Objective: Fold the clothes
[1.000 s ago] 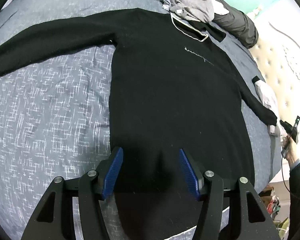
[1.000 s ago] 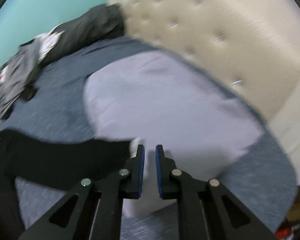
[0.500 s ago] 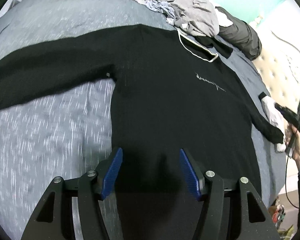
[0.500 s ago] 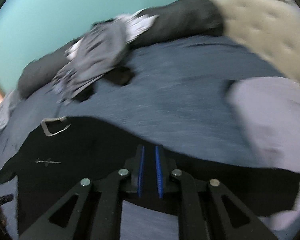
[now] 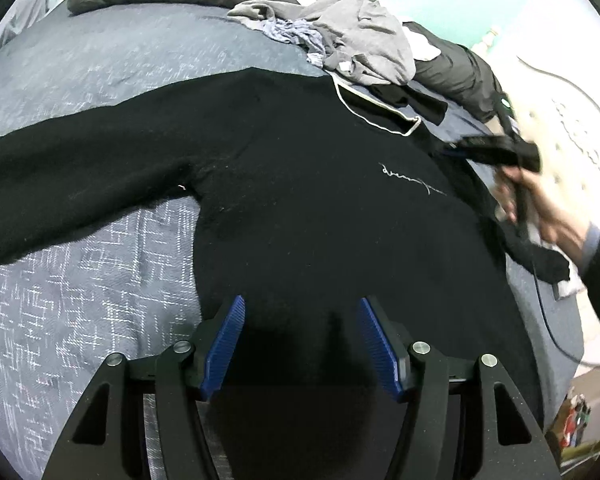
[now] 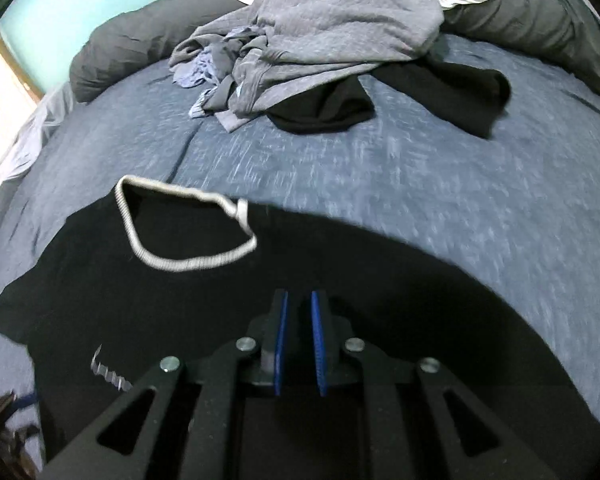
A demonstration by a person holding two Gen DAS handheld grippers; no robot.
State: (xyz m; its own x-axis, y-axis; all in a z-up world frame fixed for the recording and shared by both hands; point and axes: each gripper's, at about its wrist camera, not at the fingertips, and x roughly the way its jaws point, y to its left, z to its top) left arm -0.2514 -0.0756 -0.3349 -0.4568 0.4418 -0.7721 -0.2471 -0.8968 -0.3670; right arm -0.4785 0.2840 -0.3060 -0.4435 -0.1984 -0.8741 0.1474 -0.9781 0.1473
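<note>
A black long-sleeved sweater (image 5: 300, 200) lies spread flat on a blue-grey bedspread (image 5: 80, 300), with a white-trimmed collar (image 5: 374, 110) at the far end and small white script on the chest. My left gripper (image 5: 302, 326) is open and empty, hovering over the sweater's lower body. My right gripper (image 6: 299, 320) is nearly shut with a narrow gap, above the sweater's shoulder (image 6: 340, 280) near the collar (image 6: 188, 232); nothing shows between its pads. The right gripper also shows in the left wrist view (image 5: 456, 152), held by a hand.
A pile of grey and black clothes (image 6: 320, 40) lies beyond the collar, in front of dark pillows (image 6: 540, 20). A cream tufted headboard (image 5: 572, 128) stands at the right. The bed's edge and a cable (image 5: 548, 320) are at the right.
My right gripper has swung from the sleeve cuff near the pillow and headboard, along the sleeve, to the shoulder by the collar. The left wrist view has tilted up; the left gripper stays open.
</note>
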